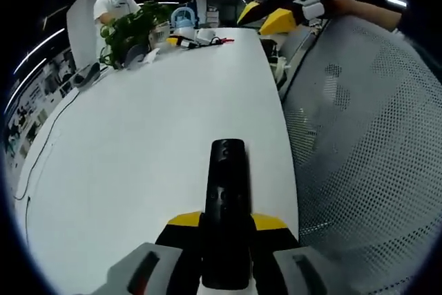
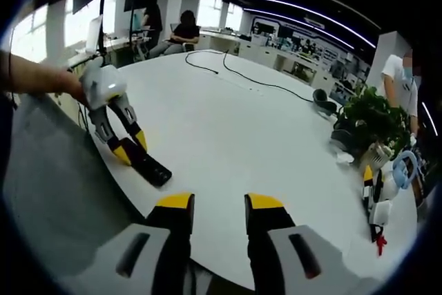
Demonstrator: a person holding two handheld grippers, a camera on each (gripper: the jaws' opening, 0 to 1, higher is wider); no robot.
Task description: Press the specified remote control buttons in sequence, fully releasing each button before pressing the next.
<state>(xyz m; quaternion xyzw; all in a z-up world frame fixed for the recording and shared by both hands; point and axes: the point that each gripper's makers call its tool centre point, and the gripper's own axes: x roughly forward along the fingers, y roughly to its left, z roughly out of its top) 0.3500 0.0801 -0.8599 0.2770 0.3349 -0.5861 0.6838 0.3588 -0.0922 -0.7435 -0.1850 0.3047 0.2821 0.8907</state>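
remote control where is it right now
The remote control is clamped in the left gripper at the white table's near edge; the right gripper view shows it at left.

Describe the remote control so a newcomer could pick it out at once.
Start at the big white table and go to its edge beside the grey mesh chair back. There the left gripper holds the remote control between its yellow-tipped fingers. It is a slim black bar, the sole dark thing on that bare stretch of tabletop.
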